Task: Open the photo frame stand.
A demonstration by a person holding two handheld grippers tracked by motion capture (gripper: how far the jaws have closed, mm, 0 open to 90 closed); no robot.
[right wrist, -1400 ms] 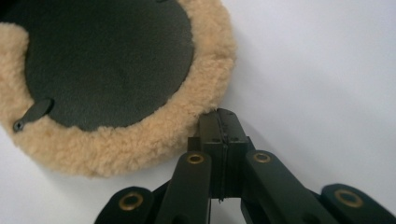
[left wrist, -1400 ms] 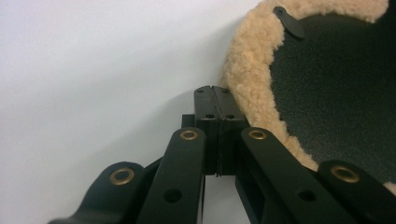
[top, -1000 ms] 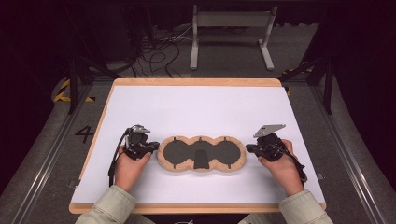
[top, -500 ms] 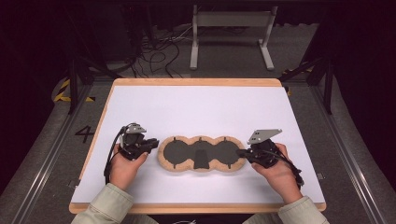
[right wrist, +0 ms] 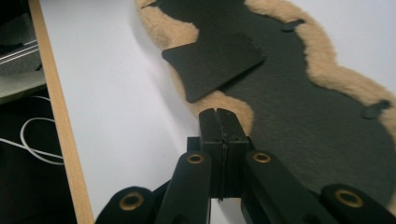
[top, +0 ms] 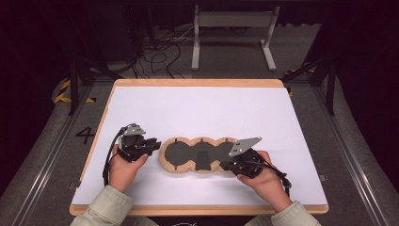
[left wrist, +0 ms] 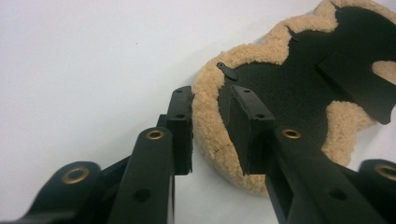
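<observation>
From the high view, a three-lobed fleece-edged black pad (top: 200, 154) lies flat near the front of the white bench (top: 202, 113), with the left hand-held gripper (top: 151, 144) at its left end and the right hand-held gripper (top: 226, 165) at its right front edge. In the left gripper view, the jaws have just been opening and stand partly apart astride the tan fleece rim (left wrist: 210, 126) of the end lobe, the pads not pressing it; the risk, as I judge it, is that the rim slips free and that end drops back or drags if the other hand pulls. In the right gripper view, the jaws are fully closed, pad against pad, their tips at the fleece edge beside a loose black flap (right wrist: 215, 63); whether any fleece is pinched I cannot tell, and a shallow bite there could let go or catch the flap.
</observation>
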